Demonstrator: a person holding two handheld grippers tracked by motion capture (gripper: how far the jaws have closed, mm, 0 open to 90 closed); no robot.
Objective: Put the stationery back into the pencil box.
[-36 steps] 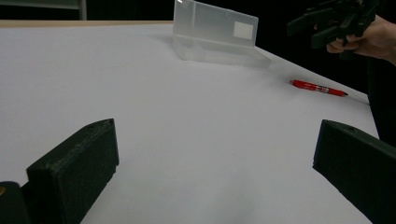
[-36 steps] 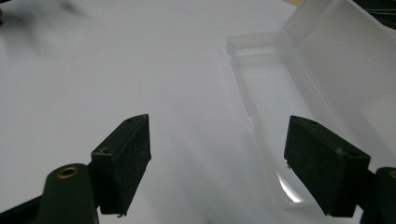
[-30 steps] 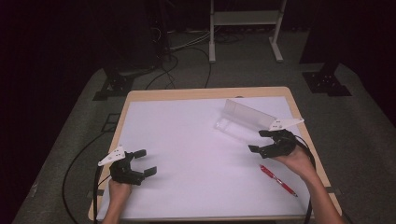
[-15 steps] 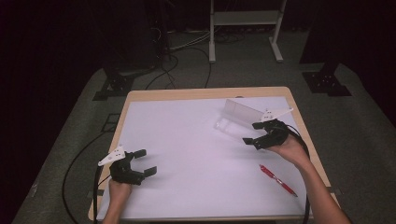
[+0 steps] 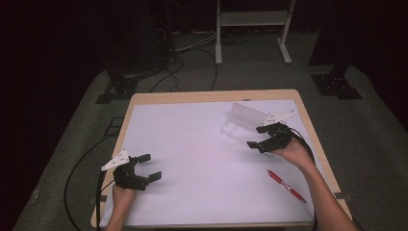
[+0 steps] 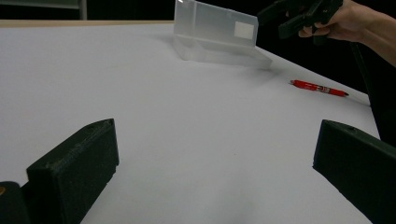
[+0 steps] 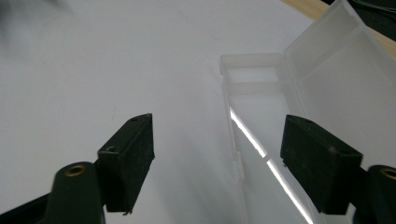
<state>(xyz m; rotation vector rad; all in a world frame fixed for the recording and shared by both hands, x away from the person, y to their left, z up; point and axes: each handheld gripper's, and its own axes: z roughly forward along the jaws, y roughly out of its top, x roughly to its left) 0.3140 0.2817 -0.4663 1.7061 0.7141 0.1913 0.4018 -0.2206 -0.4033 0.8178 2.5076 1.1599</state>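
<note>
Two grippers, both with jaws spread wide and nothing in them. Left gripper [image 5: 146,167] sits low at the near left of the white table [image 5: 192,144]. Right gripper [image 5: 257,136] hovers just beside the clear plastic case [image 5: 243,119], lid standing open, far right. Red pen [image 5: 286,186] lies nearer the right edge, apart from both.

Item count on the counter [image 5: 144,103]: one clear plastic case [image 5: 246,117] with lid open, one red pen [image 5: 286,185], two hand-held grippers.
</note>
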